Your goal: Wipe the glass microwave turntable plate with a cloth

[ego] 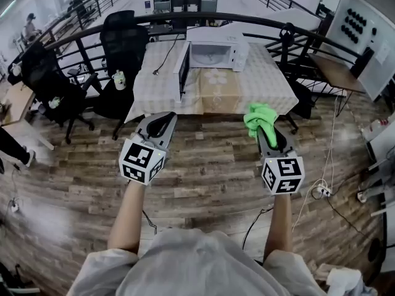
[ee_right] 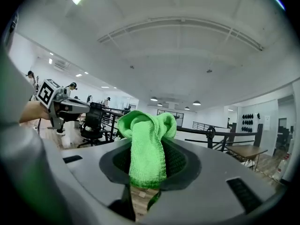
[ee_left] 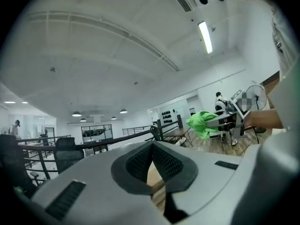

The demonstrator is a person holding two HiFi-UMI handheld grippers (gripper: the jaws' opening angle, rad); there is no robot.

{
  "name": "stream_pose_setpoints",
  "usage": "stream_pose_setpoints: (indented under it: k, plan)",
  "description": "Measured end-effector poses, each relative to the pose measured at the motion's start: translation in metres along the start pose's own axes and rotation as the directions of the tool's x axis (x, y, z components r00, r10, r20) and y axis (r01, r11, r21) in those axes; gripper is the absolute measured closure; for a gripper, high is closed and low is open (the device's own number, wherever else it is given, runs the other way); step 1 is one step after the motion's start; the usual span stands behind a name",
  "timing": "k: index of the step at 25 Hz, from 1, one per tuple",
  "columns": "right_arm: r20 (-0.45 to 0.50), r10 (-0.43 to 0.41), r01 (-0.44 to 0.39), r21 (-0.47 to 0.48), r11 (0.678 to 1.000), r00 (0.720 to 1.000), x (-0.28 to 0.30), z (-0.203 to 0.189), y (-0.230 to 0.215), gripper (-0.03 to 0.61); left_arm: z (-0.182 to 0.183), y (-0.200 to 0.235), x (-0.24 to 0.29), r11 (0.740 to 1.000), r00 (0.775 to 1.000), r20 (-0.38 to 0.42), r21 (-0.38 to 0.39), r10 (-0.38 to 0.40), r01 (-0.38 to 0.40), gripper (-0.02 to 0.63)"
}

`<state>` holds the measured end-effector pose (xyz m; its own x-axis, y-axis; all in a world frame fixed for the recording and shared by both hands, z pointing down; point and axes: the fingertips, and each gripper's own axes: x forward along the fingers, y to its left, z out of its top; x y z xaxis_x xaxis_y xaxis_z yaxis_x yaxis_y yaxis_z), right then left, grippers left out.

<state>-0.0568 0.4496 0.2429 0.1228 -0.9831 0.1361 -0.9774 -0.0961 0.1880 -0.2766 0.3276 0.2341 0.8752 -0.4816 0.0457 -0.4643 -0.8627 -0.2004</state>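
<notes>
My right gripper is shut on a bright green cloth; in the right gripper view the cloth bulges up out of the closed jaws. My left gripper is shut with nothing in it, and its ribbed pads meet at the tip. Both are held up over the wooden floor, short of the table. A white microwave stands on the table ahead with its door swung open to the left. I cannot make out the glass turntable plate. The cloth also shows in the left gripper view.
The table has a checked cover and stands against a black railing. Two black office chairs stand to the left. A power strip and cables lie on the floor at right. A brown desk is at the far right.
</notes>
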Motion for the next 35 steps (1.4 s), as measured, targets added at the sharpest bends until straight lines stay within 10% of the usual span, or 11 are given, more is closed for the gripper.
stream_pose_setpoints:
  k: [15,35]
  plan:
    - [0.016,0.095,-0.095,0.006,0.995,0.995,0.056,-0.026,-0.086,0.456,-0.022,-0.013,0.09,0.998,0.997,-0.041,-0.033,0.059,-0.06,0.595]
    - [0.007,0.048,-0.048,0.063,0.997,0.999,0.407,0.011,-0.157,0.454,-0.093,0.251,0.382,0.996,0.987,-0.151,-0.052,0.059,-0.068,0.596]
